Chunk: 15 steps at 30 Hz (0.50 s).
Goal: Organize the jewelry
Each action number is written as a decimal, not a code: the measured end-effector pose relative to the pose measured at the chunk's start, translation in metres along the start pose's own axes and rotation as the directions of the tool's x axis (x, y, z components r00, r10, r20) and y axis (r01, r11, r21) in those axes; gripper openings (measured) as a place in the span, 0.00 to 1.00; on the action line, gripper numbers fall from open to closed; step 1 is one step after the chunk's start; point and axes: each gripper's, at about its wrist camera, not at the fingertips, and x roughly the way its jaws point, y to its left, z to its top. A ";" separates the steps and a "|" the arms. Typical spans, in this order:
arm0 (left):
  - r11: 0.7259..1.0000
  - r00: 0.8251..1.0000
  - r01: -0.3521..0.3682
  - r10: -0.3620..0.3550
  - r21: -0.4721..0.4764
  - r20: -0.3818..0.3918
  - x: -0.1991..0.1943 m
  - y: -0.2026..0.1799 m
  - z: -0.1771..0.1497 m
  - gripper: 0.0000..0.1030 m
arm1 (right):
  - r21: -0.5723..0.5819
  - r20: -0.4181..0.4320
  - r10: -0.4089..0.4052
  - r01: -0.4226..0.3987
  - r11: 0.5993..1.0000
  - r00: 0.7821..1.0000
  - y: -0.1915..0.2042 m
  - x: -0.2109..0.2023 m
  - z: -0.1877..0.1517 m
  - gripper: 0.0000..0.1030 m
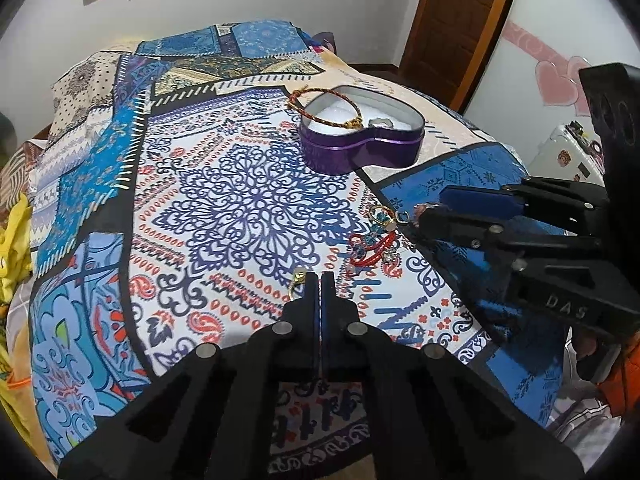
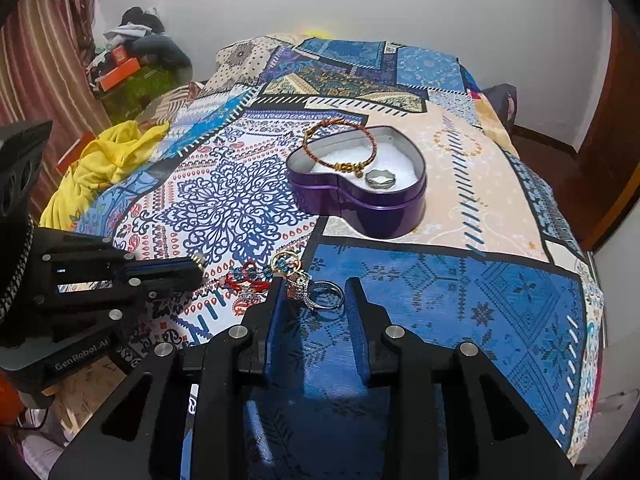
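Black left gripper (image 1: 321,280), blue pads, silver screws, right gripper (image 2: 315,286) (embossed "DAS")

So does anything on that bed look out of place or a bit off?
Yes: the red and gold bracelet is not fully inside the purple heart-shaped tin. It is draped over the tin's rim, part on the white lining and part hanging outside. A silver ring lies properly inside. More jewelry is still loose on the bedspread.

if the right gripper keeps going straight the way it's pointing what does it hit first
Most likely the silver ring lying on the blue patterned bedspread, already between the right gripper's open fingers; depth is hard to judge.
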 end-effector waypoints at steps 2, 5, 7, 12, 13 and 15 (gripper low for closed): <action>1.000 1.000 -0.002 0.002 -0.009 0.011 -0.005 0.002 0.000 0.00 | 0.003 0.010 -0.004 0.004 1.000 1.000 -0.001 -0.003 0.001 0.26; 1.000 1.000 -0.007 0.008 -0.020 0.029 -0.012 0.004 0.001 0.00 | 0.008 0.024 -0.007 0.006 1.000 1.000 -0.001 -0.008 0.003 0.26; 1.000 0.999 -0.014 0.015 -0.028 0.046 -0.019 0.007 0.003 0.00 | 0.008 0.035 -0.010 0.009 1.000 0.999 -0.001 -0.011 0.004 0.26; 0.999 0.998 -0.005 0.008 -0.034 0.068 -0.029 0.010 0.007 0.00 | 0.007 0.055 -0.014 0.014 1.000 0.998 0.000 -0.017 0.007 0.26; 1.000 0.998 -0.003 0.005 -0.028 0.063 -0.028 0.009 0.008 0.00 | 0.007 0.058 -0.014 0.014 1.000 0.998 0.000 -0.018 0.007 0.26; 1.000 0.999 -0.004 0.005 -0.025 0.043 -0.024 0.008 0.009 0.01 | 0.006 0.060 -0.011 0.011 1.000 0.998 0.000 -0.019 0.007 0.26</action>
